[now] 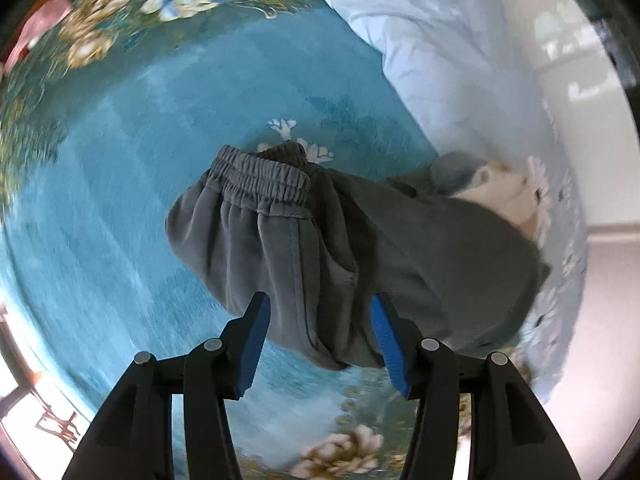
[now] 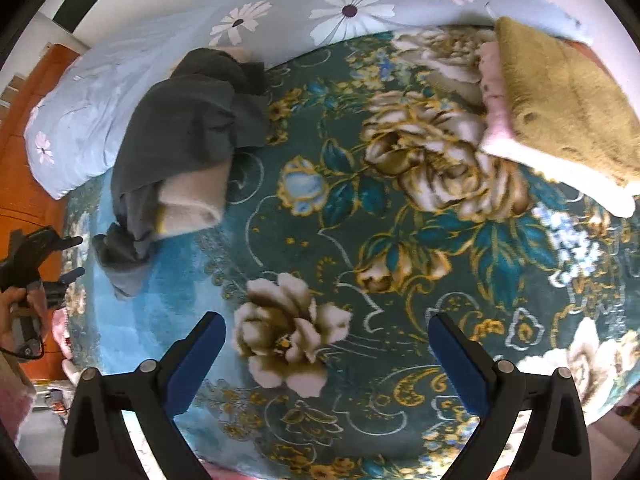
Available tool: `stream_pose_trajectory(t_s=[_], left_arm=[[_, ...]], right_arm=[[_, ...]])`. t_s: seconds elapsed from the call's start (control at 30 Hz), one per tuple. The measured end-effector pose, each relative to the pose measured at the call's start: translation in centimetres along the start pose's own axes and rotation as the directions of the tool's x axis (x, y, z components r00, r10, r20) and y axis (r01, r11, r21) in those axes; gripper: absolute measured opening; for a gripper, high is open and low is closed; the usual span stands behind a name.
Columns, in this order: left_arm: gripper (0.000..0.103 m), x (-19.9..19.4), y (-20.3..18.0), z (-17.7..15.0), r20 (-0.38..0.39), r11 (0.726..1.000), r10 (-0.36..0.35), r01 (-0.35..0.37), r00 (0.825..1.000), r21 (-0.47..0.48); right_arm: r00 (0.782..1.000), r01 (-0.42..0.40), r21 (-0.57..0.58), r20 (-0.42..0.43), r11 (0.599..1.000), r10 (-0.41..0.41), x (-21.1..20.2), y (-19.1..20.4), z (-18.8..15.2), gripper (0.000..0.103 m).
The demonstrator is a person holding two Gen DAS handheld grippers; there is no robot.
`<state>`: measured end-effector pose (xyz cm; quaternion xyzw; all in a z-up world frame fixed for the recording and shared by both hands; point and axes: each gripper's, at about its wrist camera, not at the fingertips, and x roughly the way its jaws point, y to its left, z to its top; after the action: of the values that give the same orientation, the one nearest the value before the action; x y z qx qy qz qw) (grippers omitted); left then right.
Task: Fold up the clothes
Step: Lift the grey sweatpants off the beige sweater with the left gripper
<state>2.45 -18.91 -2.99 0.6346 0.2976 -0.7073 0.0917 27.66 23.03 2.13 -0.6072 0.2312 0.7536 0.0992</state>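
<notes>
Dark grey sweatpants [image 1: 288,240] with a gathered elastic waistband lie bunched on the teal floral blanket [image 1: 120,160]. My left gripper [image 1: 320,324] hovers just over the near part of them. It is open, and its blue pads [image 1: 256,340] stand apart on either side of the cloth without pressing it. In the right wrist view the same sweatpants [image 2: 180,120] lie at the upper left, wrapped around a cream garment [image 2: 192,196]. My right gripper [image 2: 326,348] is open over a printed flower, with nothing between its fingers. The left gripper [image 2: 74,258] shows at the left edge, held by a hand [image 2: 16,304].
A light blue duvet with daisies [image 2: 348,12] runs along the far side of the bed. A folded mustard fleece with a pink lining [image 2: 560,100] sits at the upper right. An orange wooden floor [image 2: 24,200] lies beyond the bed's left edge.
</notes>
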Motion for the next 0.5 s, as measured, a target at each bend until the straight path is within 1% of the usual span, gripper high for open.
stream_pose_trajectory(t_s=[0.07,0.17,0.2,0.23,0.27,0.3,0.4,0.5], left_arm=[[0.054,1.5,0.1,0.6,-0.031,1.000,0.012,-0.011,0.999,0.016],[0.053,3.6,0.3,1.5,-0.077,0.999,0.029,-0.026,0.997,0.039],[0.049,4.1,0.5,1.8,-0.093,0.999,0.031,-0.027,0.995,0.047],[0.043,4.6,0.7,2.0,-0.109,0.998,0.035,-0.028,0.993,0.062],[0.024,4.8,1.1,2.3,-0.120,0.997,0.037,-0.028,0.992,0.074],[0.010,4.8,1.6,2.6,-0.123,0.996,0.036,-0.026,0.992,0.083],[0.007,4.3,3.7,3.5,-0.127,0.996,0.014,-0.003,0.992,0.089],[0.007,3.1,6.6,4.4,-0.116,0.996,-0.016,0.026,0.993,0.085]], right_arm=[[0.999,0.033,0.029,0.024,0.999,-0.034,-1.0,-0.1,-0.2,0.103],[0.995,0.077,0.103,0.052,0.992,-0.083,-2.4,0.1,-1.2,0.103],[0.994,0.090,0.127,0.057,0.988,-0.098,-2.7,0.3,-1.6,0.103],[0.991,0.106,0.158,0.059,0.982,-0.116,-3.0,1.0,-2.3,0.103],[0.991,0.113,0.175,0.057,0.978,-0.124,-3.1,1.6,-2.8,0.103],[0.990,0.120,0.192,0.054,0.974,-0.132,-3.1,2.3,-3.3,0.103],[0.990,0.124,0.208,0.039,0.970,-0.135,-2.4,5.5,-4.6,0.103],[0.992,0.106,0.204,0.042,0.973,-0.117,-1.7,9.1,-4.7,0.103]])
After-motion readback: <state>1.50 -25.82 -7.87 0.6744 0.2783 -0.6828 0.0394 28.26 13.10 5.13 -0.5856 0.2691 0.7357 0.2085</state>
